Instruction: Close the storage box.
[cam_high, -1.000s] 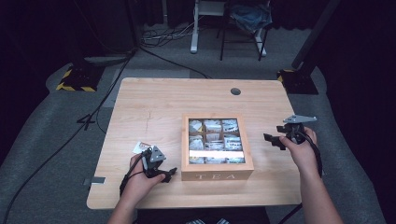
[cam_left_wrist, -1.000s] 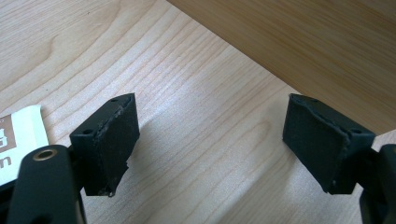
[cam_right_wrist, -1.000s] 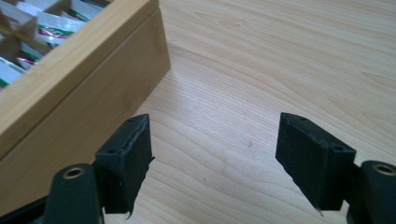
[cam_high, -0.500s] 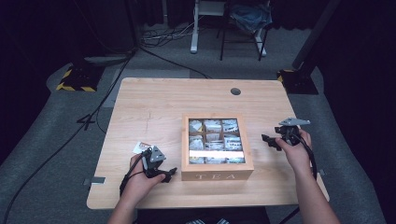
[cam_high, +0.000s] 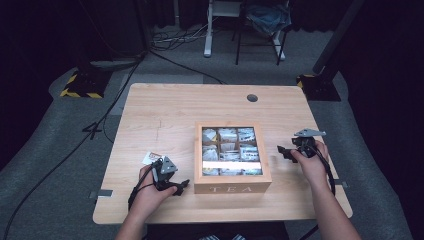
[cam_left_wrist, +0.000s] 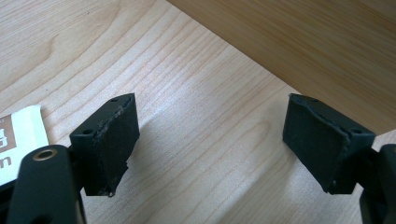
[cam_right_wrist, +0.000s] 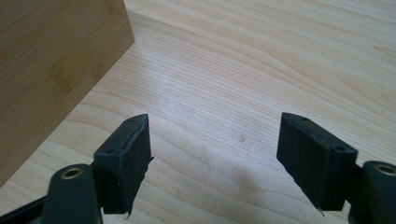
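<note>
Tea box (cam_high: 232, 187) open, compartments packed with tea bags (cam_high: 230, 150); both grippers' jaws spread, empty, flanking box.

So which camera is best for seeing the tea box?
The high view: it shows the whole tea box, its compartments of packets and the word TEA. The left gripper view and right gripper view catch just a plain wooden side.

Plenty of bare table (cam_high: 165, 107) behind and on both sides of the tea box (cam_high: 232, 187), which blocks the middle, plus a small packet (cam_high: 150, 158) near its left.
</note>
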